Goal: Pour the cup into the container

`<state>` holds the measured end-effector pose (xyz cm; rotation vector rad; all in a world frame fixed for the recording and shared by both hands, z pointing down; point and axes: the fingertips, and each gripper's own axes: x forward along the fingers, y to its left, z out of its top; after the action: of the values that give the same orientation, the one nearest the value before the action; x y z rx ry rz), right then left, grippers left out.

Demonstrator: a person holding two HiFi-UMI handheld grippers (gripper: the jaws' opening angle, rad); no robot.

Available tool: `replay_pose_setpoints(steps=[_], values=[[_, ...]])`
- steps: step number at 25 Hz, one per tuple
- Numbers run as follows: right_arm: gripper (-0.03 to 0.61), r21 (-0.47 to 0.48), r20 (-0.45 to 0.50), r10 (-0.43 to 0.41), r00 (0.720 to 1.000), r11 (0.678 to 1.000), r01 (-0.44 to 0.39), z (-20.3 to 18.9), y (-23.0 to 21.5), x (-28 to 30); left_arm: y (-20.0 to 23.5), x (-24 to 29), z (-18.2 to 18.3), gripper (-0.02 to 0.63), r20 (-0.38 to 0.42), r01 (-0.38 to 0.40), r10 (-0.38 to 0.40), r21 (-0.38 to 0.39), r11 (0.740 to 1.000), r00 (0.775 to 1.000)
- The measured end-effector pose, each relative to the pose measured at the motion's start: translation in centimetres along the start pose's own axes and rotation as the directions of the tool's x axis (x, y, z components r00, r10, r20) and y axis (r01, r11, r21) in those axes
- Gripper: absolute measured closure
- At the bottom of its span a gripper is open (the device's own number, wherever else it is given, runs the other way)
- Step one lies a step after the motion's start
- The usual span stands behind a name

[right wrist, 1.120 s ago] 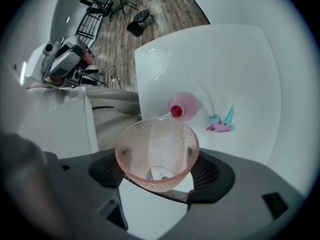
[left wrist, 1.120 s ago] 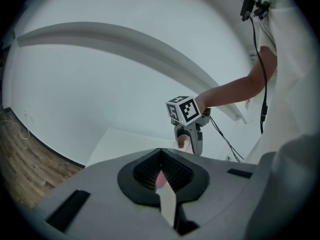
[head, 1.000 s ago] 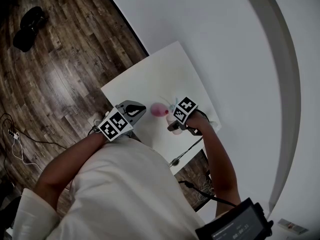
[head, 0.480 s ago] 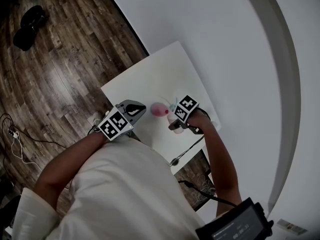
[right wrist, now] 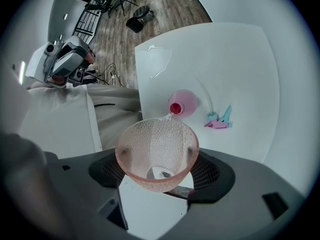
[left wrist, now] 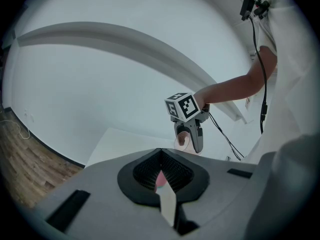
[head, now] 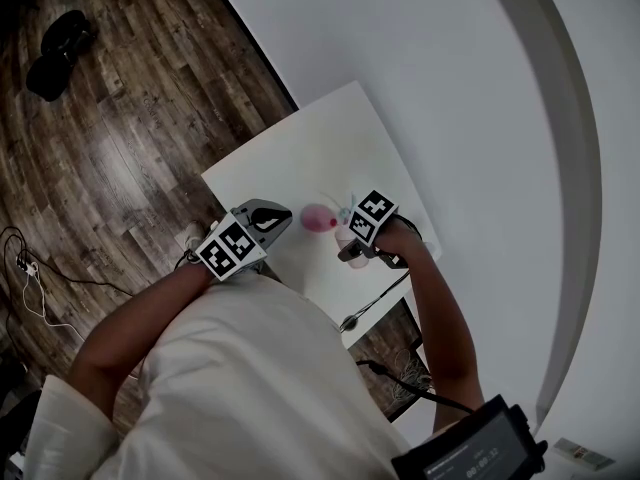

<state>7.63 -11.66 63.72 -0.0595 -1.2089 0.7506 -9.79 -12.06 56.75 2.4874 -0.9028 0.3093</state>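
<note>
Closest in, the person's white shirt (head: 250,388) hides the near edge of the tabletop (head: 300,158). The left tool (left wrist: 161,156) is clenched with nothing in it. It hangs over the near left side of the tabletop. The right tool (right wrist: 159,166) is grasping the cup (right wrist: 156,144) by its sides. The cup is clear, pinkish and bumpy, and it is tipped forward. Its rim is just above the red mouth of the container (right wrist: 182,104).

The pink container stands on the tabletop between the two tools, near the front edge. Just beside it lies a small pink and blue thing (right wrist: 219,121), with a thin clear stick (right wrist: 204,95) next to it that is hard to make out.

From the head view, the marker cube covers most of the cup. From the left gripper view, only a sliver of pink shows past the closed jaws.

A clear, shiny patch (right wrist: 159,59) lies further back; I cannot tell what it is. The far half of the tabletop is bare. A white wall (head: 420,68) runs along its right side. On the left is wood floor (head: 130,118) with cords (head: 30,278) and, far off, a black thing (head: 60,43).
</note>
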Motion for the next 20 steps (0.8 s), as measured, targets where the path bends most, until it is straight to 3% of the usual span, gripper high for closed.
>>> replay_pose_setpoints(steps=[20], values=[[0.207,-0.008,-0.017,-0.013,1.0,1.0,0.013,0.04,-0.35,-0.88,-0.15,0.07,-0.25,0.603,0.004,-0.014,0.014,-0.006,1.0,1.0]])
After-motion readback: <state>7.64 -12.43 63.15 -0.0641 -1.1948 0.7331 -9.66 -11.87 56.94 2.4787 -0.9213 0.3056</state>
